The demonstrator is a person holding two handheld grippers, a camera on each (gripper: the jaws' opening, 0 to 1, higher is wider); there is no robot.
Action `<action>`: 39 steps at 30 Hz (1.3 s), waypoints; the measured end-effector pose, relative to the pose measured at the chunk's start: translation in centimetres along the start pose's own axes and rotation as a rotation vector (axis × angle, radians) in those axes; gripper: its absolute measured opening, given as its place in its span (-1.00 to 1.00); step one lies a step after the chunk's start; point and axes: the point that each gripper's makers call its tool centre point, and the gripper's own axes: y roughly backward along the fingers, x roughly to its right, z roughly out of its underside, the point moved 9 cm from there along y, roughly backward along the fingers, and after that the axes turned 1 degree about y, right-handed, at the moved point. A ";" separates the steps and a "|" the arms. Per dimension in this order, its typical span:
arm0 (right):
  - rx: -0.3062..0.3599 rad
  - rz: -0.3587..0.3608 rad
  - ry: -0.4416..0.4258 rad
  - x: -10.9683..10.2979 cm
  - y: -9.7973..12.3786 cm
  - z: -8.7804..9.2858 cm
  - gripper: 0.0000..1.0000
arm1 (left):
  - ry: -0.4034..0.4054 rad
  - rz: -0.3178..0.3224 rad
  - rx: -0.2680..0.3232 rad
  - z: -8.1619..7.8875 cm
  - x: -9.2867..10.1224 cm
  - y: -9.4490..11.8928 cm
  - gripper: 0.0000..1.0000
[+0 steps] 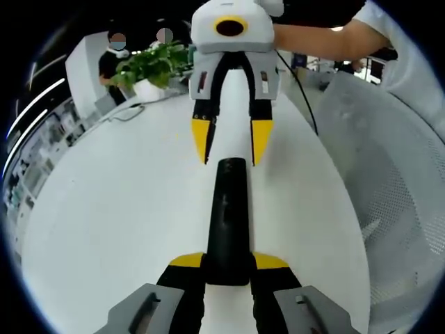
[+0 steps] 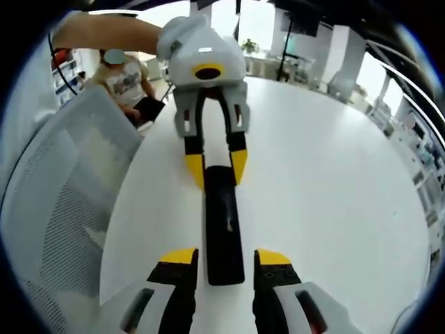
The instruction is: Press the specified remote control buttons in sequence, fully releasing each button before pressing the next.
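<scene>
Two low, close views facing each other along the remote [image 1: 226,223]; shared table [image 2: 334,174]

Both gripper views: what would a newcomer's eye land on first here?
A long black remote control lies lengthwise on the white table, between two facing yellow-tipped grippers. The left gripper grips one end; the right gripper stands open astride the other. A white mesh chair stands beside the table.

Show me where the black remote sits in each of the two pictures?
Left gripper view: the remote runs up the centre, its near end gripped between that view's own yellow-tipped fingers at the bottom.
Right gripper view: the remote runs up the centre, its far end between the opposite gripper's fingers.
Shared landmark: the white table it lies on.
</scene>
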 end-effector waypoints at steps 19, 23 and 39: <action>-0.029 -0.002 -0.016 0.1 -0.8 1.7 -0.47 | 0.001 0.001 0.007 0.1 -0.1 0.0 -0.53; -0.034 -0.010 -0.007 0.0 -1.0 1.7 -0.50 | 0.001 0.002 0.007 0.0 -0.1 0.0 -0.53; -0.051 -0.016 0.024 0.1 -1.6 1.8 -0.56 | 0.000 0.004 0.012 0.1 -0.1 0.0 -0.53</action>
